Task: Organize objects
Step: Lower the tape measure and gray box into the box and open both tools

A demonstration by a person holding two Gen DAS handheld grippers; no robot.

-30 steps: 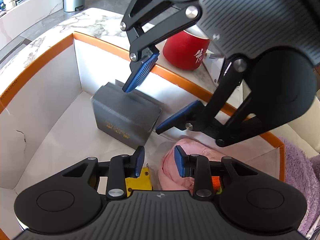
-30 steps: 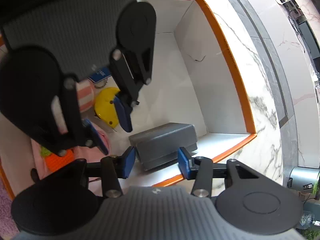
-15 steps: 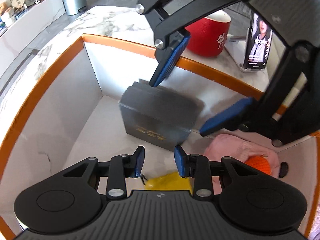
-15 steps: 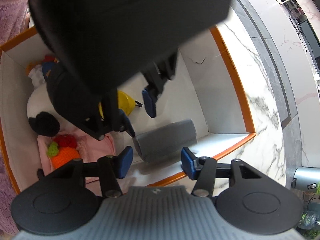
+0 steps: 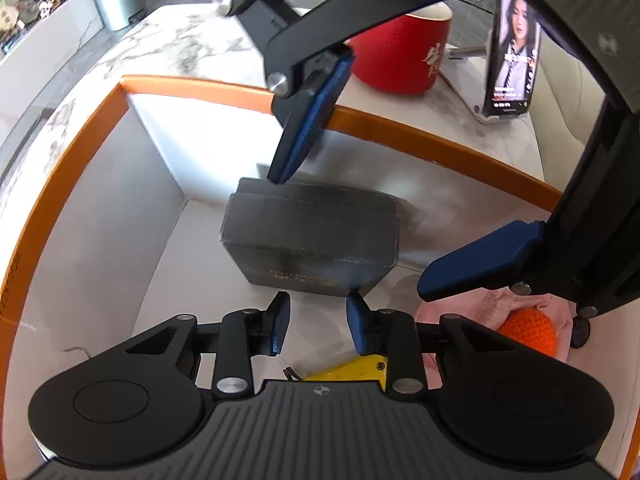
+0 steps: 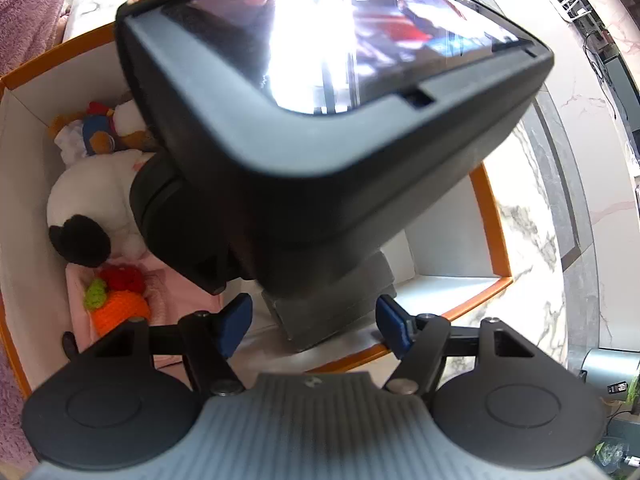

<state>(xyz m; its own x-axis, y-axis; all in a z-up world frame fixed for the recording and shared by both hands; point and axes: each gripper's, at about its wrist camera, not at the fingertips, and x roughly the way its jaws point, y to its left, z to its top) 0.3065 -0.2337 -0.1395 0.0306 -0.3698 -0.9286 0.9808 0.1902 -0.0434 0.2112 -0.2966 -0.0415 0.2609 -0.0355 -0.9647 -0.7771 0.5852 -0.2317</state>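
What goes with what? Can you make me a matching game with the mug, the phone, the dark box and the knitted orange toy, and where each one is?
Things:
1. red mug
2. phone
3. dark box
4. orange knitted toy

Places:
A. lying on the pink cloth inside the big box
B. propped upright on a stand on the marble counter
C. on the floor of the orange-rimmed box, near its corner
D. standing on the counter just behind the orange rim

Pairs: 1-D, 2-B, 3-C, 4-A

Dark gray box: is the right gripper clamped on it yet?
No: the right gripper is open above the dark gray box, blue fingers apart.
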